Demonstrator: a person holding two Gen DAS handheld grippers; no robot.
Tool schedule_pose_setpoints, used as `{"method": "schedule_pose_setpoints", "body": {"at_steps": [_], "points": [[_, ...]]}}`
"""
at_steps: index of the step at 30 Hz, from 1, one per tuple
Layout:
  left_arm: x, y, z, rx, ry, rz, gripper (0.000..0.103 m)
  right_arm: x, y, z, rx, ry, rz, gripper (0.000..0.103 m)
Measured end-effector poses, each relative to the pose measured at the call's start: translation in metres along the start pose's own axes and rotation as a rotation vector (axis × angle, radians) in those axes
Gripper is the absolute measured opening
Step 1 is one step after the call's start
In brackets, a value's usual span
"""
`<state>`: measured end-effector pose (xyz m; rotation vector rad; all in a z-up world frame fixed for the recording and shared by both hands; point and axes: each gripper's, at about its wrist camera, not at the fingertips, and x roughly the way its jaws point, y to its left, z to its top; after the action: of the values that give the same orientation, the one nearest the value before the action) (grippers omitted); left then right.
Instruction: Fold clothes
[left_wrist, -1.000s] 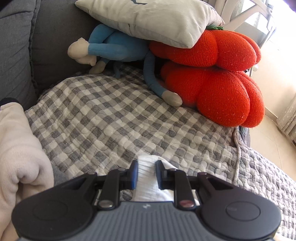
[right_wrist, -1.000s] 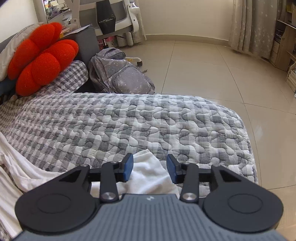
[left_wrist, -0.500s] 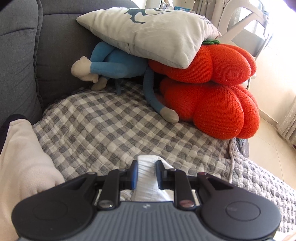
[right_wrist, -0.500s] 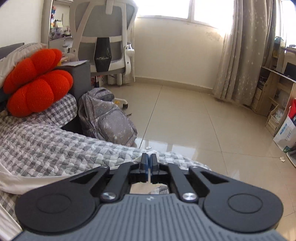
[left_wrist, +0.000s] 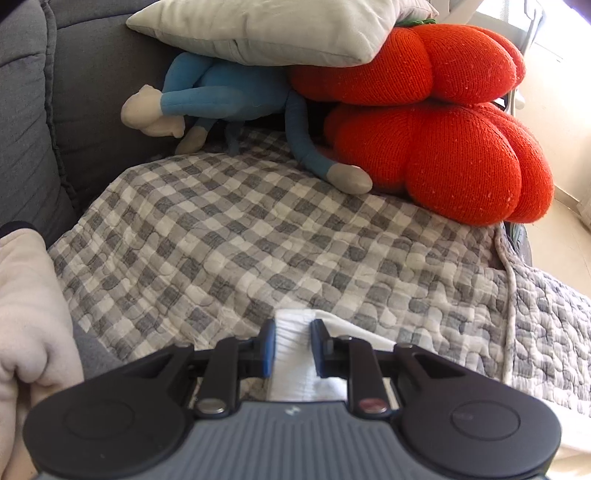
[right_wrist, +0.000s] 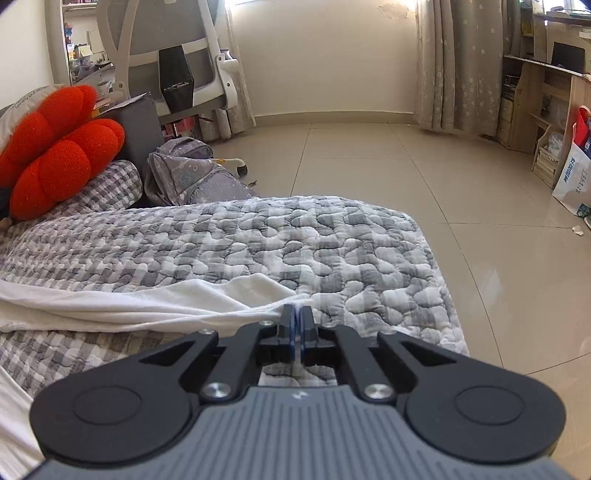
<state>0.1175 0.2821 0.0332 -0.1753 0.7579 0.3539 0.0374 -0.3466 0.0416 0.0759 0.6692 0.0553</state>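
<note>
A white garment (right_wrist: 155, 301) lies across the grey checked quilt (right_wrist: 295, 236) on a sofa. My right gripper (right_wrist: 296, 320) is shut on a thin corner of that cloth, which stretches away to the left in a taut fold. In the left wrist view my left gripper (left_wrist: 293, 345) is shut on a bunched, ribbed edge of the white garment (left_wrist: 291, 354), held just above the quilt (left_wrist: 258, 236). The rest of the cloth is hidden under the gripper body.
Red knitted cushions (left_wrist: 436, 147), a blue plush toy (left_wrist: 221, 99) and a pale pillow (left_wrist: 280, 29) are piled at the sofa's back. A cream fleece sleeve (left_wrist: 29, 314) is at left. A grey backpack (right_wrist: 188, 177) and office chair (right_wrist: 184, 66) stand on the tiled floor.
My right gripper closed from open onto the garment's corner, then swung and came back low over the quilt with the cloth pulled taut. The left gripper kept its grip and shifted slightly.
</note>
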Motion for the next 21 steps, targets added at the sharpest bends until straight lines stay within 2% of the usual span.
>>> {"method": "schedule_pose_setpoints", "body": {"at_steps": [6, 8, 13, 15, 16, 17, 21], "points": [[-0.004, 0.002, 0.000, -0.008, -0.022, -0.031, 0.020, -0.021, -0.006, 0.003, -0.016, -0.007, -0.006, 0.002], [-0.005, 0.005, -0.002, -0.016, -0.016, -0.036, 0.020, -0.023, -0.014, 0.003, 0.004, 0.005, 0.019, 0.011], [-0.007, 0.007, -0.003, 0.002, -0.017, -0.037, 0.021, -0.001, -0.005, 0.022, -0.035, 0.016, 0.027, 0.016], [-0.009, 0.007, -0.003, -0.001, -0.020, -0.037, 0.021, 0.018, 0.000, 0.030, -0.039, 0.053, 0.037, 0.036], [-0.010, 0.006, -0.003, -0.001, -0.022, -0.037, 0.021, 0.026, 0.005, 0.031, -0.057, 0.071, 0.045, 0.053], [-0.012, 0.006, -0.004, 0.000, -0.024, -0.037, 0.021, 0.032, 0.012, 0.032, -0.087, 0.087, 0.057, 0.056], [-0.019, 0.006, -0.007, 0.034, -0.038, -0.042, 0.021, 0.050, 0.033, 0.028, -0.209, 0.120, 0.060, 0.056]]}}
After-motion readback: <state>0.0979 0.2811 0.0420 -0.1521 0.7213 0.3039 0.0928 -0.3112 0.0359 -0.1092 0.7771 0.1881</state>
